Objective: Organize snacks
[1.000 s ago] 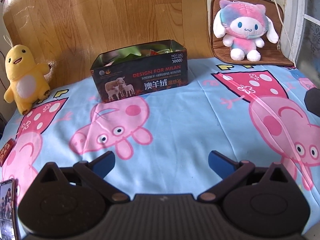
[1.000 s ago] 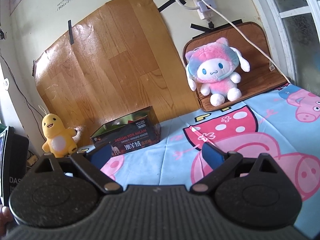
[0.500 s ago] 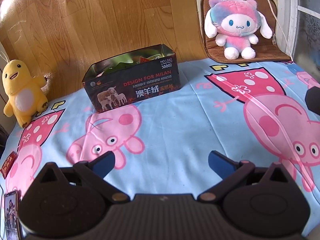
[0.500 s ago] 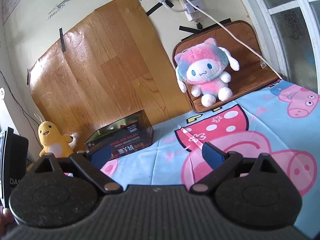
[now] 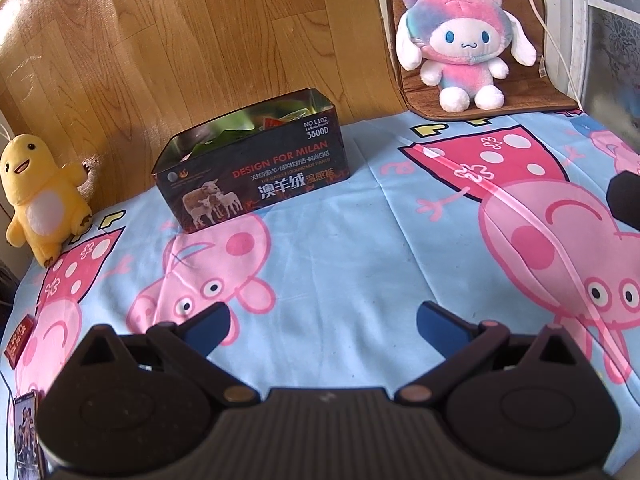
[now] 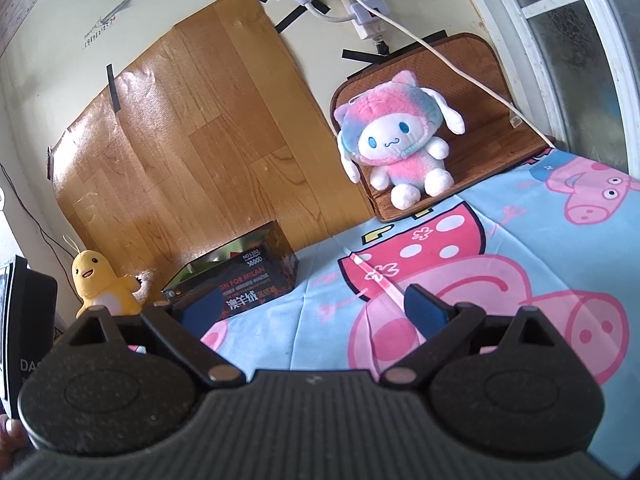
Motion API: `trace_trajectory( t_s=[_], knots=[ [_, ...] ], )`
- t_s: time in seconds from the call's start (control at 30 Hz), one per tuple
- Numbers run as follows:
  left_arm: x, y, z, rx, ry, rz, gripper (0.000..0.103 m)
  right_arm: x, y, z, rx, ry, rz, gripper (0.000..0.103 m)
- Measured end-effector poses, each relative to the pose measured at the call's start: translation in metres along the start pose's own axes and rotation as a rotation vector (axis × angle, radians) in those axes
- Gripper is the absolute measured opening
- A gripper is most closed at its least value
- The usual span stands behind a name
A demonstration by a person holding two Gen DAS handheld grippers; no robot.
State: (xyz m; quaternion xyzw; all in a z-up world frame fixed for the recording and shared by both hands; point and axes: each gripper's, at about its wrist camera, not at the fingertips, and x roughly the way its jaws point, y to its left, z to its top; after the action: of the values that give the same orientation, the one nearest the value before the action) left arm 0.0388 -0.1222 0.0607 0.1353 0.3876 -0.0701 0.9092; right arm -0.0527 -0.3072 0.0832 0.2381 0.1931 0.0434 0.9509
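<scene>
A dark open box (image 5: 256, 172) printed "DESIGN FOR MILAN" stands at the back of the blue cartoon-pig cloth (image 5: 344, 264), with green and orange snack packets (image 5: 256, 122) inside. The same box (image 6: 240, 284) shows in the right wrist view, partly behind my left finger. My left gripper (image 5: 322, 322) hovers open over the cloth, well in front of the box, with nothing between its blue pads. My right gripper (image 6: 312, 304) is also open and holds nothing, raised above the cloth. A small red packet (image 5: 18, 338) lies at the cloth's left edge.
A yellow plush (image 5: 38, 196) sits left of the box and a pink-and-white plush (image 5: 460, 44) sits on a brown cushion (image 5: 528, 92) at the back right. A wood-pattern board (image 5: 180, 40) lines the wall. A phone (image 5: 26, 436) lies at the near left.
Both grippers have drawn back and tilted slightly, so the box and plush toys shifted left and down in the views. Both stay open with nothing held.
</scene>
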Motion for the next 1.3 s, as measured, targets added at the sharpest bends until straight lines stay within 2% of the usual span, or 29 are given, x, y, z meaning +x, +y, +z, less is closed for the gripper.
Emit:
trace_trajectory(
  t_s=[0.77,1.03,1.3],
  knots=[
    [0.006,-0.014,0.004,0.031,0.015,0.007,0.103,0.001,-0.012,-0.002,0.036,0.01,-0.002,0.099],
    [0.01,-0.012,0.004,0.011,0.039,0.001,0.103,0.004,-0.012,-0.003,0.042,0.028,0.006,0.099],
    [0.014,0.004,0.002,-0.055,0.058,0.018,0.103,0.009,-0.007,-0.007,0.026,0.054,0.028,0.099]
  ],
)
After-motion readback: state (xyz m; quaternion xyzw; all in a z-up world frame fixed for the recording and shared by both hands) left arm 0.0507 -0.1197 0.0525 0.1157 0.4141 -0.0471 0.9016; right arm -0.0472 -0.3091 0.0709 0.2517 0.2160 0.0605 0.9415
